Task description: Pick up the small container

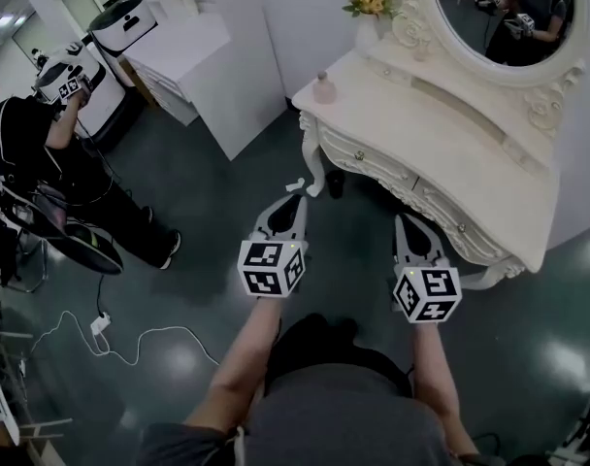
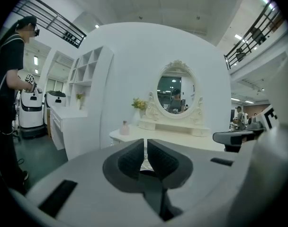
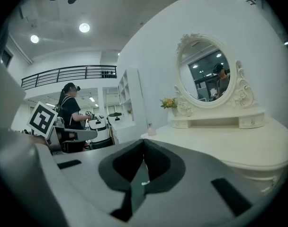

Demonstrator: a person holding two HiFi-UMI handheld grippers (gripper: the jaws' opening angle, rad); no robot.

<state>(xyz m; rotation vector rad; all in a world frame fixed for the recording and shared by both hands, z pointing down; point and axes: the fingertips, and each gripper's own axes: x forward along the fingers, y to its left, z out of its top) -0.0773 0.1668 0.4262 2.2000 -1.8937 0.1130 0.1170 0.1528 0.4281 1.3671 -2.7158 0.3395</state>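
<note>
A small pink container point(image 1: 323, 87) stands on the left end of the white dressing table point(image 1: 441, 153). It shows small and far off in the left gripper view point(image 2: 124, 126) and in the right gripper view point(image 3: 151, 130). My left gripper point(image 1: 297, 202) hangs over the dark floor in front of the table, shut and holding nothing point(image 2: 146, 143). My right gripper point(image 1: 404, 219) is beside it, near the table's front edge, with its tips together and nothing between them point(image 3: 143, 143). Both are well short of the container.
An oval mirror point(image 1: 499, 17) and a vase of yellow flowers point(image 1: 370, 8) stand at the back of the table. A white cabinet point(image 1: 208, 66) is to the left. Another person point(image 1: 23, 144) stands at far left, with cables point(image 1: 101, 323) on the floor.
</note>
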